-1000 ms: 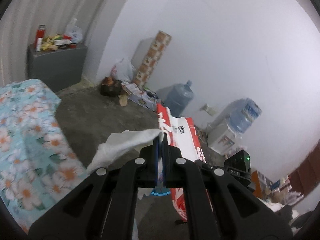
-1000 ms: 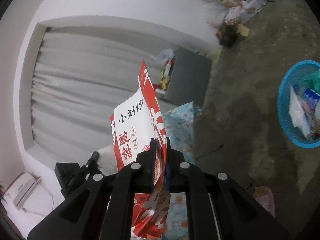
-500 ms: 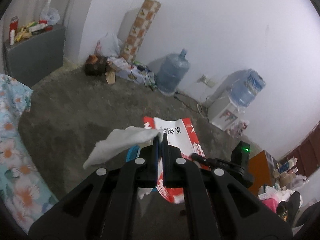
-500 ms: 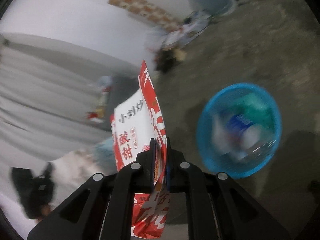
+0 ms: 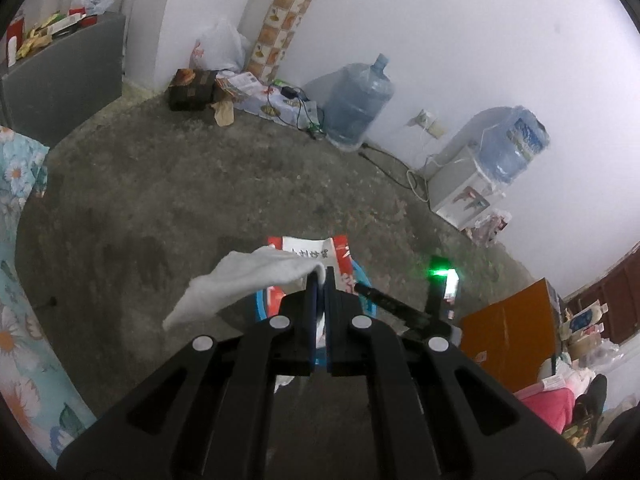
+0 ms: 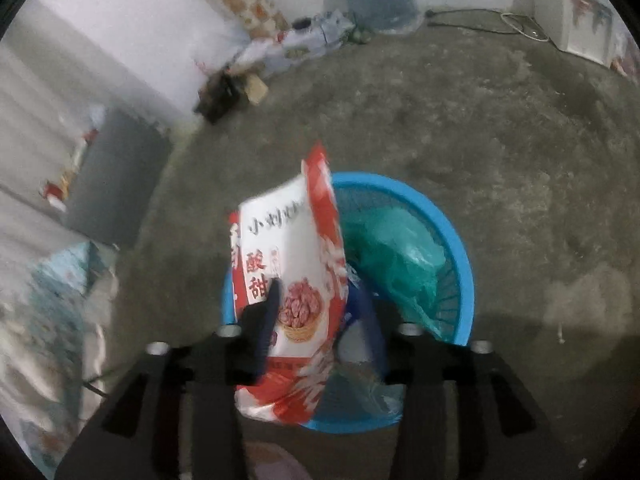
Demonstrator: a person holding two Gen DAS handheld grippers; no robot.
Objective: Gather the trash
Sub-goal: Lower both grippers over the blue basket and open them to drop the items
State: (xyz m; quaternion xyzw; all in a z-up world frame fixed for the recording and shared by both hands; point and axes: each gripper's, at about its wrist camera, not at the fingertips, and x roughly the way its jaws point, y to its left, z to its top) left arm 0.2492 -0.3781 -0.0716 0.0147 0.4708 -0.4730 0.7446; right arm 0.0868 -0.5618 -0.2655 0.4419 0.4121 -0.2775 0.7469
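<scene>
Jaws of right gripper (image 6: 316, 316) just opened, red-and-white snack bag (image 6: 288, 276) loose between, mid-frame over round blue plastic basket (image 6: 460, 264); left gripper (image 5: 320, 280) shut on white crumpled tissue (image 5: 248, 280), next to drop.

1. Rough grey concrete floor (image 5: 208, 200), stained and patchy.
2. Plain white walls (image 5: 460, 40), with a tile-patterned column (image 5: 284, 16) leaning in the corner.
3. Grey cabinet (image 5: 64, 80) on the left, its top cluttered with packets.
4. Big water jug (image 5: 358, 104) on the floor; a water dispenser (image 5: 476, 188) stands near it.
5. Floral bedsheet (image 5: 20, 280) along the left edge.
6. Orange box (image 5: 508, 340) on the right.
</scene>
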